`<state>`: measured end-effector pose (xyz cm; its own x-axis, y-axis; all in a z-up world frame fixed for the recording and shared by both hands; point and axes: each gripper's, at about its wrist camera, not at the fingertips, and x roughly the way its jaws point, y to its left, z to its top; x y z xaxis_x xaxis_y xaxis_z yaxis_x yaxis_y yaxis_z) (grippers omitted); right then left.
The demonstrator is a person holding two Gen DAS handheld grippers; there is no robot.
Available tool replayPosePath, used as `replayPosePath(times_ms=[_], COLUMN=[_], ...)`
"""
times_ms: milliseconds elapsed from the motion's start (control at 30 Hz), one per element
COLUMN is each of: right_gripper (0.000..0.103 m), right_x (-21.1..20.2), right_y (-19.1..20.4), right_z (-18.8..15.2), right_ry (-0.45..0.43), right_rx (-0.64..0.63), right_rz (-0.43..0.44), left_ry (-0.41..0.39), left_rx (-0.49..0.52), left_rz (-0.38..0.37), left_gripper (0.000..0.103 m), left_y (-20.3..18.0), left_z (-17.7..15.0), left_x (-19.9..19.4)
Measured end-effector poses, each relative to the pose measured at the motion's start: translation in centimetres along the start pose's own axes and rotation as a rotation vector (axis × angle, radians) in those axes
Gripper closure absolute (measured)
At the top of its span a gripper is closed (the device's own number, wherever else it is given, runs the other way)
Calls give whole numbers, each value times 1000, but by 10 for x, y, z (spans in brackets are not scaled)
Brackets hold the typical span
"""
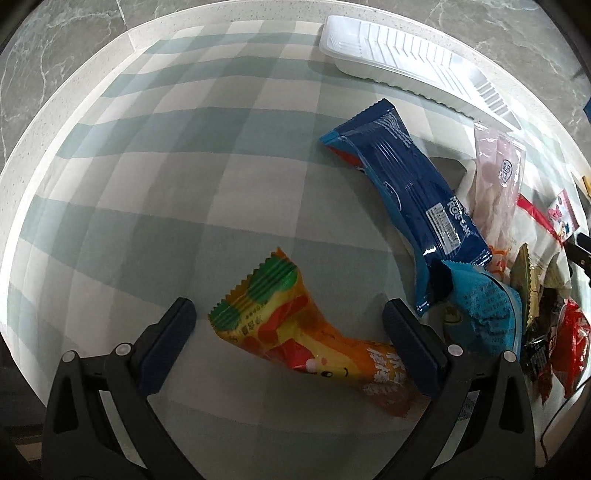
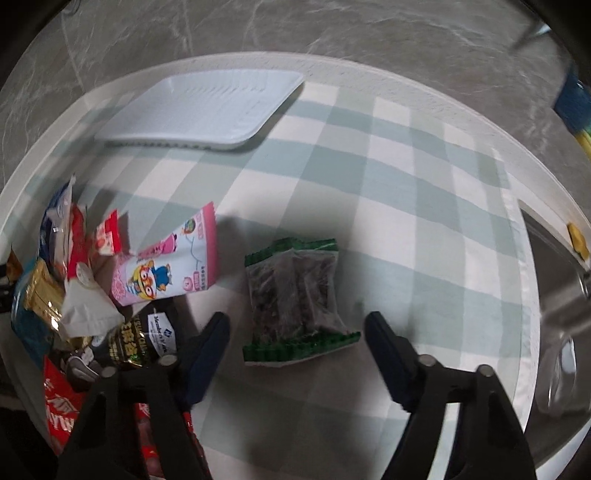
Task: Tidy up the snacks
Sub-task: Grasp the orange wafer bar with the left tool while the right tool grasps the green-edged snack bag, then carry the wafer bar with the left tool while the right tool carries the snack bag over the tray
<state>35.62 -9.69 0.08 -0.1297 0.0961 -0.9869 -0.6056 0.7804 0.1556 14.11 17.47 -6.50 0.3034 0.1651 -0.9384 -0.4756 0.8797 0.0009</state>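
My left gripper (image 1: pixel 290 314) is open, its jaws either side of an orange and yellow snack packet (image 1: pixel 295 336) that lies on the checked cloth. A dark blue roll-cake packet (image 1: pixel 410 199) lies beyond it to the right. My right gripper (image 2: pixel 297 325) is open over a clear packet with green ends and dark contents (image 2: pixel 295 295), which lies flat between the fingers. A pink cartoon packet (image 2: pixel 170 262) lies to its left. A white plastic tray (image 1: pixel 406 62) sits at the far side of the table; it also shows in the right wrist view (image 2: pixel 207 110).
A heap of several mixed snack packets (image 1: pixel 535 295) lies at the right of the left wrist view and at the left of the right wrist view (image 2: pixel 74 295). A steel sink (image 2: pixel 561 314) is at the table's right edge. The floor is grey marble (image 2: pixel 332 29).
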Motion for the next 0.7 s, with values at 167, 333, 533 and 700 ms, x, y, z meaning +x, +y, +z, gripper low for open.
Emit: replayPosePath(times_ms=[167,333,533,700], right_gripper=[38,52,68,71], right_x=[11,13,15,17], right_y=[0,-1,-9,-26], right_z=[5,11,18,22], right_ry=[33,33,30,27], right_rx=[-41,-51,-24,62], right_rz=[11,58,97,168], left_ry=[-7,-33,-37,-31], left_rx=[7,55,40,-15], left_rz=[-3,-22,-48,-125], left_gripper=[6,34,65,72], left_y=[-2,-11,-5,12], left_z=[-4,-8,-6,-2], left_x=[-3,-14,-21,-23])
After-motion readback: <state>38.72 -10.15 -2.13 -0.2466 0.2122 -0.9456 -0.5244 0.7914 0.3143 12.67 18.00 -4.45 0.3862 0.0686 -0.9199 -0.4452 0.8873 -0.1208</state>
